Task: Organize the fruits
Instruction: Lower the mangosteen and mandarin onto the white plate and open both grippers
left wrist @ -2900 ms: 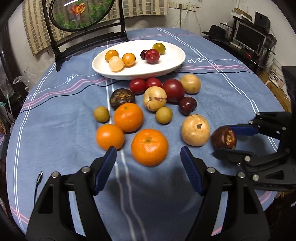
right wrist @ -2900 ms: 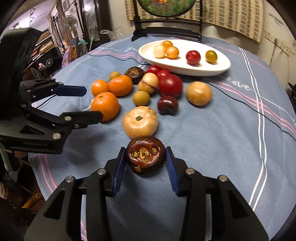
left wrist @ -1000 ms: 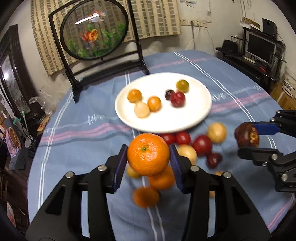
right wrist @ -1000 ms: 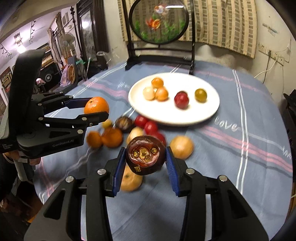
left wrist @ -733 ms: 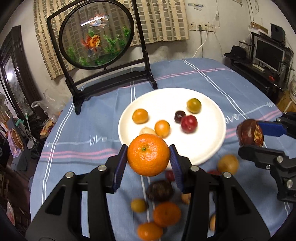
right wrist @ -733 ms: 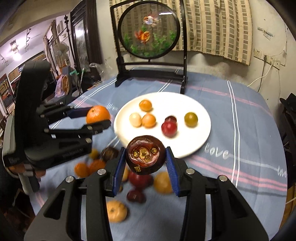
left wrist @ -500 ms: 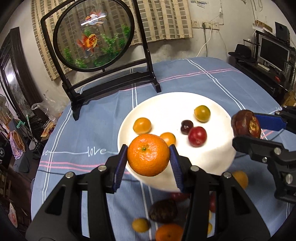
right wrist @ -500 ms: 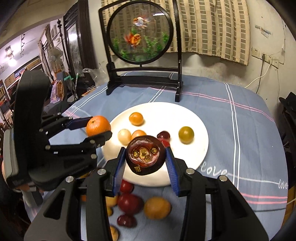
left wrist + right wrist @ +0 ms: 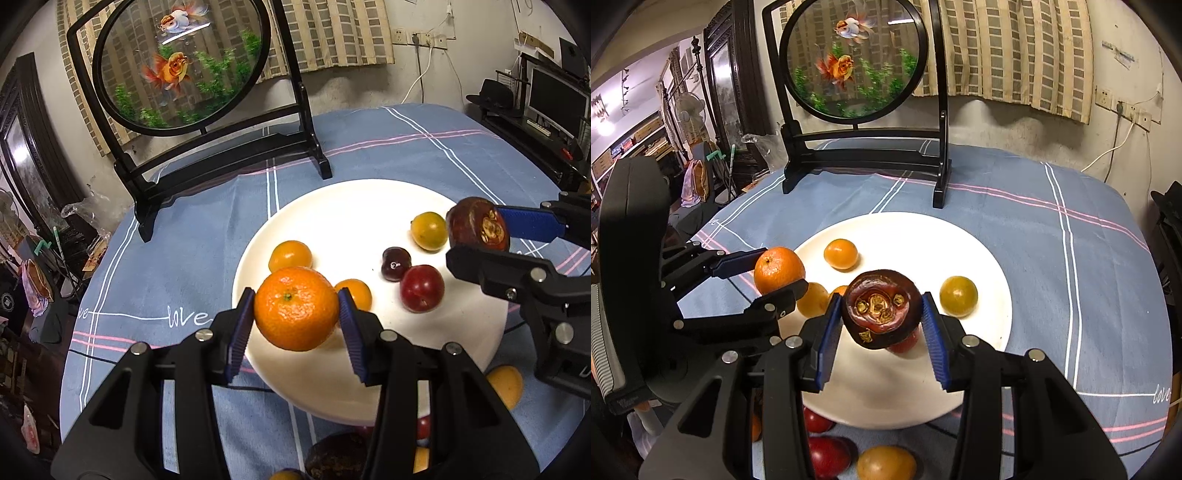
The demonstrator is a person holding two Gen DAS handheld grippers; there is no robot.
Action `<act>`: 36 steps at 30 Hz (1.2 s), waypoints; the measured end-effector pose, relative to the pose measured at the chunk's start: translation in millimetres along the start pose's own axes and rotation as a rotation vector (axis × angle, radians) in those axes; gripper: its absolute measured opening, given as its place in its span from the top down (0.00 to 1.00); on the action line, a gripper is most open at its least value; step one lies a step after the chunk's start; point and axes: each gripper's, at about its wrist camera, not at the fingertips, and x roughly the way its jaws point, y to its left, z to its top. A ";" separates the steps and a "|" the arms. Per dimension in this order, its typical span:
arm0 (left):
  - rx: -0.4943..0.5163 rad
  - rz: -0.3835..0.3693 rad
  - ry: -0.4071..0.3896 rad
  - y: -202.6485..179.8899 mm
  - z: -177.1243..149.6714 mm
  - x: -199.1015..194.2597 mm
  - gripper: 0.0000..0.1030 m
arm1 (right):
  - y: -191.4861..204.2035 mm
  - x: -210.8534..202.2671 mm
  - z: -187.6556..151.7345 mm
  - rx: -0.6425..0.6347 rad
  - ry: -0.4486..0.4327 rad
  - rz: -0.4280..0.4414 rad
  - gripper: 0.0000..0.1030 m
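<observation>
My left gripper (image 9: 296, 313) is shut on an orange (image 9: 296, 308) and holds it in the air above the near left rim of the white plate (image 9: 351, 206). My right gripper (image 9: 881, 320) is shut on a dark brown mangosteen (image 9: 881, 308) above the plate's (image 9: 908, 229) middle. Each gripper shows in the other view: the right gripper (image 9: 480, 238) with its mangosteen (image 9: 477, 229) over the plate's right side, the left gripper (image 9: 779, 273) with its orange (image 9: 779, 270) at the plate's left edge. Several small fruits lie on the plate: a yellow-green one (image 9: 428, 231), a red plum (image 9: 422, 288), a dark one (image 9: 396, 258).
A framed round goldfish screen (image 9: 181, 62) on a black stand rises behind the plate. Loose fruits lie on the blue tablecloth (image 9: 177, 236) in front of the plate, among them a red one (image 9: 827, 456) and a yellow one (image 9: 886, 463). A monitor desk (image 9: 554, 99) stands to the right.
Both grippers have carried their fruits forward from above the loose fruits to above the plate. The plate now looks larger and closer, and the loose fruits have slid to the bottom edge.
</observation>
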 end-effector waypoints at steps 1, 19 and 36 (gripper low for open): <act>-0.001 0.001 0.002 0.1 0.5 1.5 0.55 | -0.4 1.8 1.5 0.001 0.001 -0.002 0.59; 0.010 0.033 0.001 -4.5 9.5 26.5 0.41 | -14.6 39.4 22.0 0.059 0.040 -0.050 0.36; -0.008 0.015 -0.034 2.3 3.0 -4.8 0.36 | -15.2 14.1 5.7 0.065 0.050 -0.078 0.36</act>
